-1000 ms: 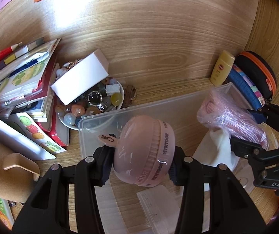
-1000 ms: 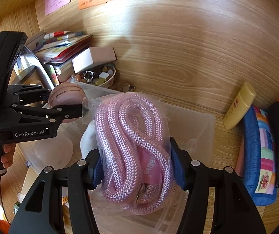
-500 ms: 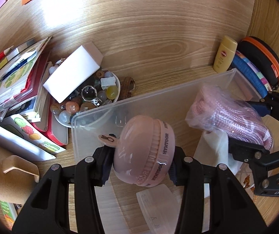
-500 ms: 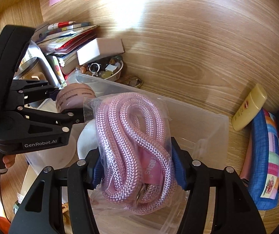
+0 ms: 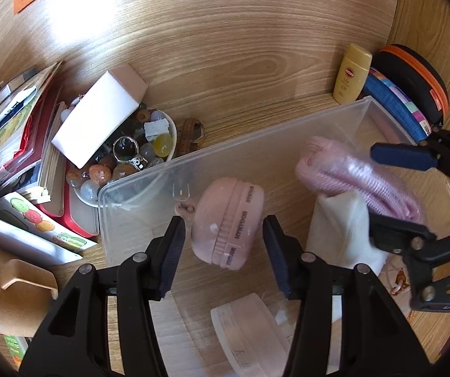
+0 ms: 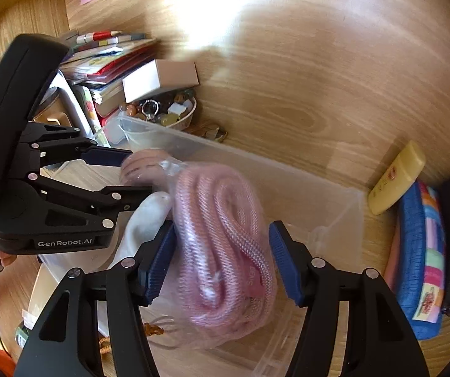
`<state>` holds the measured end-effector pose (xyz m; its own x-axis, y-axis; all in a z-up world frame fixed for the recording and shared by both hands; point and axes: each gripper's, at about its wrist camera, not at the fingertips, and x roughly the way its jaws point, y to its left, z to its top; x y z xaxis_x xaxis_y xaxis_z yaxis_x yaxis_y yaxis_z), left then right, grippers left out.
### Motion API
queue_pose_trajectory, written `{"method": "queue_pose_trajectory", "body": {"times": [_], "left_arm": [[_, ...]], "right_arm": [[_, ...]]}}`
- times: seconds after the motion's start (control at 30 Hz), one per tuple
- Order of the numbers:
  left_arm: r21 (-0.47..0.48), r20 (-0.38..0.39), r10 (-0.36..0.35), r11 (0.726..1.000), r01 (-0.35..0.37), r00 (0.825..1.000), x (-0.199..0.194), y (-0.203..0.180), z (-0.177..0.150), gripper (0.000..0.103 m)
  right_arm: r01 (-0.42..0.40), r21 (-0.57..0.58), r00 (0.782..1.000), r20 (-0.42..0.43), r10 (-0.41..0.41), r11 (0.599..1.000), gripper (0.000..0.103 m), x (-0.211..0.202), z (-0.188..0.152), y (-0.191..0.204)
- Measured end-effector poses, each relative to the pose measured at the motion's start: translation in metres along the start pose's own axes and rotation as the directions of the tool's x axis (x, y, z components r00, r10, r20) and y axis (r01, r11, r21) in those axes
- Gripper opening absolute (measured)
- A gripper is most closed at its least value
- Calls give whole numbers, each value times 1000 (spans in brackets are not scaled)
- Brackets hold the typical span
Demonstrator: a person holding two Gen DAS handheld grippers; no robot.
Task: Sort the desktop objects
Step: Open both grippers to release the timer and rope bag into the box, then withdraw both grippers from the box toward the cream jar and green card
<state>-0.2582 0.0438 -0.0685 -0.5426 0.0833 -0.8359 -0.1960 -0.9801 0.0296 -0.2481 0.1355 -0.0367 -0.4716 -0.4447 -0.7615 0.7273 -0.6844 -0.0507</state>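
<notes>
Bare counter (image 5: 240, 47) fills the upper centre of the frame. Books (image 5: 20, 132), a bowl (image 5: 124, 157) (trinkets inside) crowd the left; a bottle (image 5: 352, 73) and pouches (image 5: 394, 106) block the upper right.

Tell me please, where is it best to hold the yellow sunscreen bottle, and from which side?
Grip the yellow sunscreen bottle across its flat body, below the cap. It leans against the back wall, with the blue pouch close on its right, so bring the hand-held gripper from the front, slightly from the left, probably.

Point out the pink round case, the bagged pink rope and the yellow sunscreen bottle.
pink round case (image 5: 225, 220): left wrist view, on its ribbed seam, between the open claw fingers.
bagged pink rope (image 6: 221, 245): right wrist view, on the middle coils.
yellow sunscreen bottle (image 5: 350, 77): left wrist view, on its label.
</notes>
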Motion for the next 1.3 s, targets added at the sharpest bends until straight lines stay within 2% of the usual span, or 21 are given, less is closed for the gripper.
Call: {"method": "queue_pose_trajectory", "body": {"times": [0.1,0.2,0.4,0.53,0.73,0.9,1.03,1.3], "left_arm": [[-1,4,14,1000,-14,1000,-2,-1,0,54],[-4,19,40,999,-40,999,-7,-2,0,64],[-4,34,39,999,-39,999,-18,-2,-8,67],[1,59,52,999,-52,997,-32,-3,-10,69],[1,137,66,998,-67,988,-67,-6,-13,81],[-4,208,97,995,-99,973,-97,-10,-20,94],[-12,246,95,995,-95,965,-127,-4,-37,95],[-42,271,103,995,-95,957,-146,-7,-66,97]], "right_arm": [[13,-4,1000,15,-13,1000,62,-8,-3,0],[30,-2,999,39,-30,1000,71,-17,-7,0],[99,-20,991,88,-97,995,82,-37,-9,1],[88,15,991,103,-89,996,82,-50,-10,-4],[100,61,986,125,-107,993,83,-71,-17,-8],[118,75,979,158,-129,990,83,-93,-25,-8],[117,90,974,183,-132,989,90,-110,-34,-4],[109,109,968,213,-130,988,91,-131,-62,14]]}}
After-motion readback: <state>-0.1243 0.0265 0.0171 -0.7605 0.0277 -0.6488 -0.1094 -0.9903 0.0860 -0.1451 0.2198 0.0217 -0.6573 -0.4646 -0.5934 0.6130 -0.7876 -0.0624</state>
